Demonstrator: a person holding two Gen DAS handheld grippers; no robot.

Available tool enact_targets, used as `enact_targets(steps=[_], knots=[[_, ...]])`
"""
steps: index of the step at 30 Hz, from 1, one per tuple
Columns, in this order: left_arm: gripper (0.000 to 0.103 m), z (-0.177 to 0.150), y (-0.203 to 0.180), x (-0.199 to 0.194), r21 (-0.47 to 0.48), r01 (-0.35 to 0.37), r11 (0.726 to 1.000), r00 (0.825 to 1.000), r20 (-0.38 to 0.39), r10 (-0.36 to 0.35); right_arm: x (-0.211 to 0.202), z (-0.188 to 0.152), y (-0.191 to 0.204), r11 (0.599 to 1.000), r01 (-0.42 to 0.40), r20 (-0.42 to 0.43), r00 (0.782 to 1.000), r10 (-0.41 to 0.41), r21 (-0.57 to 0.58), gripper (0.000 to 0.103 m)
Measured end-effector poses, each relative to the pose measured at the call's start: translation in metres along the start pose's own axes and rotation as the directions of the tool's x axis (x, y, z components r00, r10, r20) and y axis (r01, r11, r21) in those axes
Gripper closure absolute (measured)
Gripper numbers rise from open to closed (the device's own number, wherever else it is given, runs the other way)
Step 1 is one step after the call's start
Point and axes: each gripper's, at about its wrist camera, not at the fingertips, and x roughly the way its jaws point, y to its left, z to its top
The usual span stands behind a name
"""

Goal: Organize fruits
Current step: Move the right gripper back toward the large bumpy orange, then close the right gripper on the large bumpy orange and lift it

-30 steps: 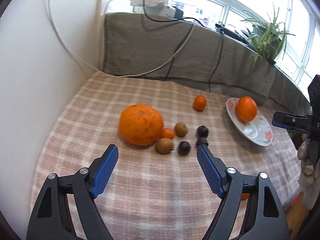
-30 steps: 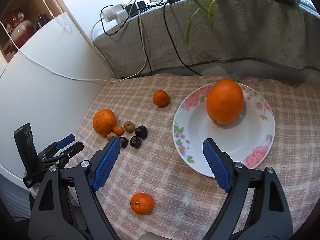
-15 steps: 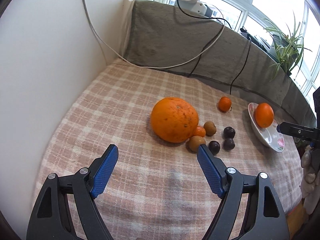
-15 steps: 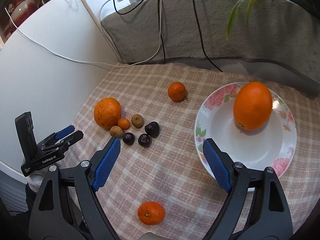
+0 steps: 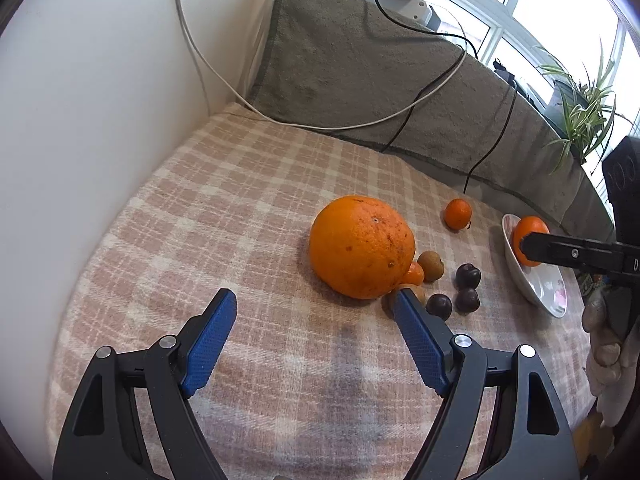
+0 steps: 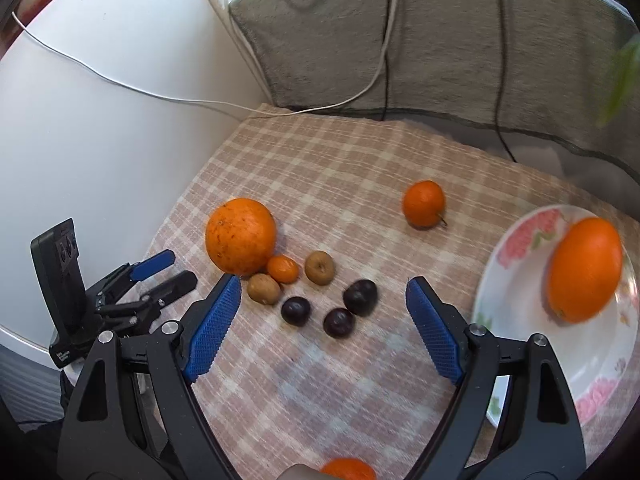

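On cloth (image 5: pixel 248 216), big orange (image 5: pixel 362 246), perhaps plums (image 6: pixel 295 311)

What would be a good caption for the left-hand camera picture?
Open left gripper approaches a big orange beside small fruits on a checked cloth.

— How was the light?
— Bright daylight came through the window (image 5: pixel 560 12), which was blown out white. The big orange (image 5: pixel 362 246) threw a soft shadow toward the camera on the checked cloth (image 5: pixel 248 216).
— Sharp?
— The left view was crisp. The right view was smeared by motion, worst at the plate (image 6: pixel 560 320) and the orange on it (image 6: pixel 584 268).
— Distortion?
— Strong fisheye bending, with dark corners; the white wall (image 5: pixel 80 100) curved.
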Motion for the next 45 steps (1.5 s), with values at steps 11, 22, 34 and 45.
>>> enact_targets(steps=[11, 22, 34, 45], knots=[[0.022, 0.004, -0.004, 0.011, 0.009, 0.05, 0.999, 0.999, -0.012, -0.049, 0.045, 0.029, 0.032, 0.997, -0.077, -0.08, 0.994, 0.075, -0.018, 0.016], [0.022, 0.007, -0.008, 0.023, -0.014, 0.143, 0.99, 0.989, -0.036, -0.144, 0.084, 0.042, 0.049, 0.992, -0.128, -0.148, 0.981, 0.127, 0.003, 0.016], [0.023, 0.009, 0.0, 0.038, -0.095, 0.262, 0.96, 0.961, -0.062, -0.269, 0.113, 0.046, 0.057, 0.985, -0.172, -0.208, 0.963, 0.169, 0.007, 0.016], [0.031, 0.007, 0.001, 0.042, -0.101, 0.282, 0.954, 0.955, -0.064, -0.289, 0.124, 0.049, 0.06, 0.984, -0.177, -0.231, 0.957, 0.178, 0.025, 0.028]])
